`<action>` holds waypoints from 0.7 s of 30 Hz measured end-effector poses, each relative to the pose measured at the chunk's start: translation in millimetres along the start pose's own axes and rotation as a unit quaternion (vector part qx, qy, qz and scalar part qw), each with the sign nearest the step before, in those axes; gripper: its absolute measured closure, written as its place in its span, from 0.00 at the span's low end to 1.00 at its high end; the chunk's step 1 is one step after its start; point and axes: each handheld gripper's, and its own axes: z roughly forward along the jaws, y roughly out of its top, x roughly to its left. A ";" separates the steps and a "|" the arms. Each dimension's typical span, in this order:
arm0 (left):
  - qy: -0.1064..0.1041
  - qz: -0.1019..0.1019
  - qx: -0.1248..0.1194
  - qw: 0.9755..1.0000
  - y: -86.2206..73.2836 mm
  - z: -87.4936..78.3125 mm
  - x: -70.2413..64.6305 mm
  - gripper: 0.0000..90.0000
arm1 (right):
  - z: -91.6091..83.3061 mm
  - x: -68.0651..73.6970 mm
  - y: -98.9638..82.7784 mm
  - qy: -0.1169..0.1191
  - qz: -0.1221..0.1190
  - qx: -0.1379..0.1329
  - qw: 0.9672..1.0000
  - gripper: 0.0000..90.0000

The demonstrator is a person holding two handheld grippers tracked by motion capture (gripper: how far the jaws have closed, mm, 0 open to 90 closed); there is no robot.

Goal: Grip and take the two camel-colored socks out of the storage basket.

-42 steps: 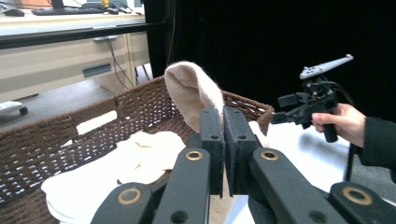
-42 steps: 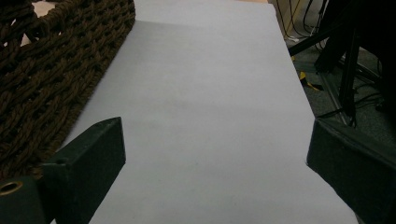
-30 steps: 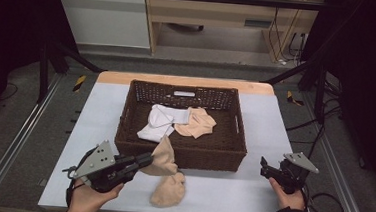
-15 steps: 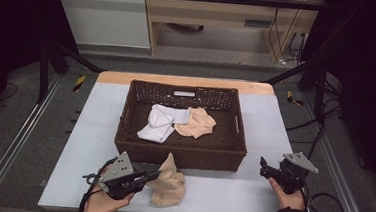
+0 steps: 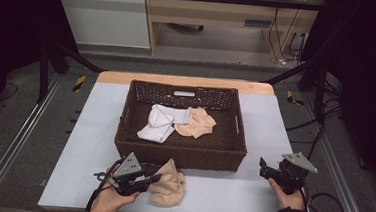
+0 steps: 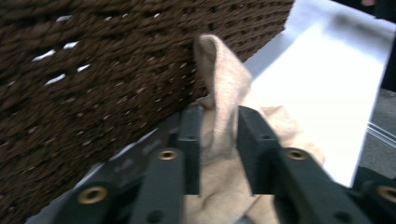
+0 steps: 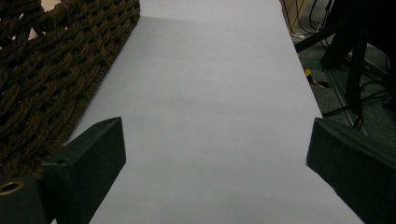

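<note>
Beige sock (image 5: 168, 187) lies limp on the table (image 5: 219, 198) just before the wicker basket (image 5: 180, 153), light and floppy, so I judge its bunched ridge between my left gripper (image 6: 218, 121)'s just-parting, slack jaws the surest hold.

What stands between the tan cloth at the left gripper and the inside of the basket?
The basket's near woven wall: the tan cloth lies on the table against its outside. The left gripper straddles the cloth, its jaws just opened, so nothing lies between them.
</note>
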 end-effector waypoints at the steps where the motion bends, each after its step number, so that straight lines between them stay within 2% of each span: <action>1: 0.002 -0.001 -0.003 1.000 -0.5 -0.1 0.9 0.72 | -0.1 0.0 -0.1 0.000 -0.001 0.000 1.000 0.06; 5: 0.011 -0.005 -0.025 1.000 -1.1 -5.9 4.1 0.53 | -0.3 1.1 -0.3 -0.001 -0.003 0.002 1.000 0.06; 9: 0.020 -0.003 -0.041 0.999 -4.9 -16.3 9.0 0.42 | -0.6 1.2 -0.5 -0.001 -0.004 0.003 1.000 0.06; 14: 0.060 -0.004 -0.041 0.997 -11.8 -32.8 22.5 0.37 | -1.3 -0.5 -1.3 -0.004 -0.006 0.001 1.000 0.05; 18: 0.081 -0.021 -0.024 0.996 -19.2 -44.3 33.9 0.34 | -2.0 -1.0 -1.6 -0.005 -0.003 0.001 1.000 0.05; 21: 0.099 -0.037 -0.017 0.994 -24.4 -50.9 41.9 0.34 | -2.2 -1.4 -1.9 -0.005 -0.003 0.000 1.000 0.05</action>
